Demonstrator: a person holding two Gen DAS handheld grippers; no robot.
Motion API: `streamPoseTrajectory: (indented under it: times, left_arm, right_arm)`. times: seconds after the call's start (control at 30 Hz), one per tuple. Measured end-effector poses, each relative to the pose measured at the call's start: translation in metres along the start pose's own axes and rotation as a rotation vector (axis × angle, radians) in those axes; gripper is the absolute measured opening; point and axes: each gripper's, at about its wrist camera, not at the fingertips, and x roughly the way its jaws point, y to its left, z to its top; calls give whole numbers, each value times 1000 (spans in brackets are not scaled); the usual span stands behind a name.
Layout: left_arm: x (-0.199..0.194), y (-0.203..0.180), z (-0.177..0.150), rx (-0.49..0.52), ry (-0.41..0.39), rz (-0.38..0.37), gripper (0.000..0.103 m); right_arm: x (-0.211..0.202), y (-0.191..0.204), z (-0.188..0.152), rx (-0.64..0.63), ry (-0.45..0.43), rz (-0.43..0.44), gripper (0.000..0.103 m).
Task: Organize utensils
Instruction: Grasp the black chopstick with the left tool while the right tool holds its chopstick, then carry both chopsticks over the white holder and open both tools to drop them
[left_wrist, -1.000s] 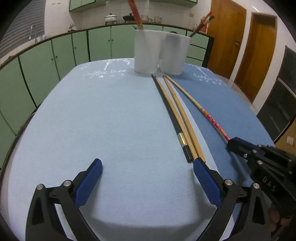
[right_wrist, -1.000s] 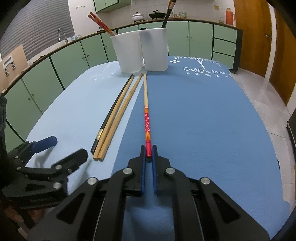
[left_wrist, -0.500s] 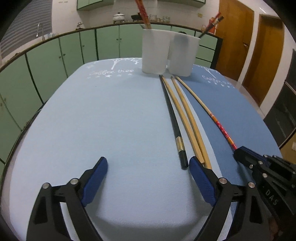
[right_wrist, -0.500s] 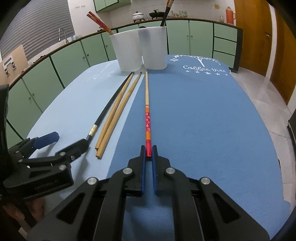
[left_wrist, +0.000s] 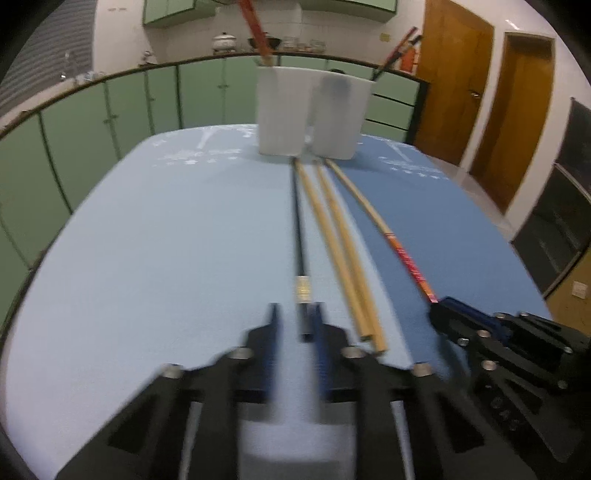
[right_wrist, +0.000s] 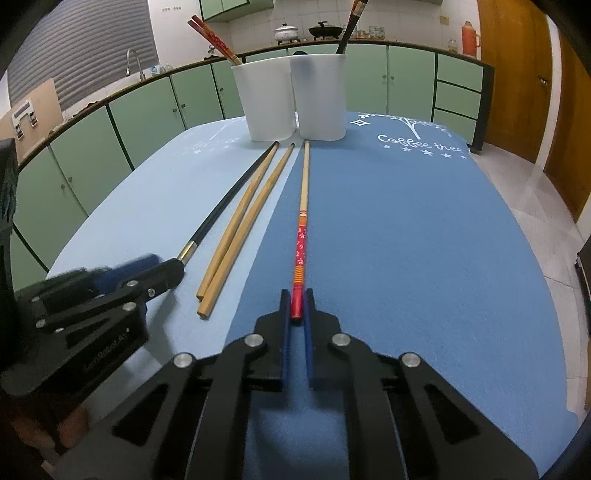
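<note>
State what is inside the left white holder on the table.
In the right wrist view, red patterned chopsticks stick out of the left white holder, leaning left. Their lower ends and the holder's bottom are hidden by its wall.

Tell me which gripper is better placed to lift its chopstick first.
Right. The right gripper is sharply seen shut on the red chopstick. The left gripper is blurred around the black chopstick; its grip looks less settled.

Four loose chopsticks, two holders

Dim indoor light, fisheye edges w/ dark corners, left view motion-blurred.
</note>
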Motion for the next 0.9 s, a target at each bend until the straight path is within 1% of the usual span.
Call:
streamPoseTrajectory:
  times: [0.07, 0.2, 0.37, 0.47, 0.73, 0.9]
  left_arm:
    - [0, -3, 0, 9, -1, -1, 7]
    - [-4, 2, 2, -9, 2, -17, 6]
    - [-20, 3, 12, 3, -33, -21, 6]
    - [-33, 4, 20, 9, -49, -15, 6]
    - [-80, 5, 53, 35, -182, 1, 6]
    - [-102, 3, 77, 38, -256, -11, 6]
  right_arm:
    - [-1, 0, 1, 1, 1, 2, 6]
    - [-6, -2, 3, 3, -7, 6, 5]
    - [-22, -3, 12, 0, -34, 16, 5]
    - [-36, -3, 23, 2, -66, 22, 5]
    - [-78, -11, 58, 24, -170, 44, 5]
    - [-99, -18, 82, 59, -225, 77, 5]
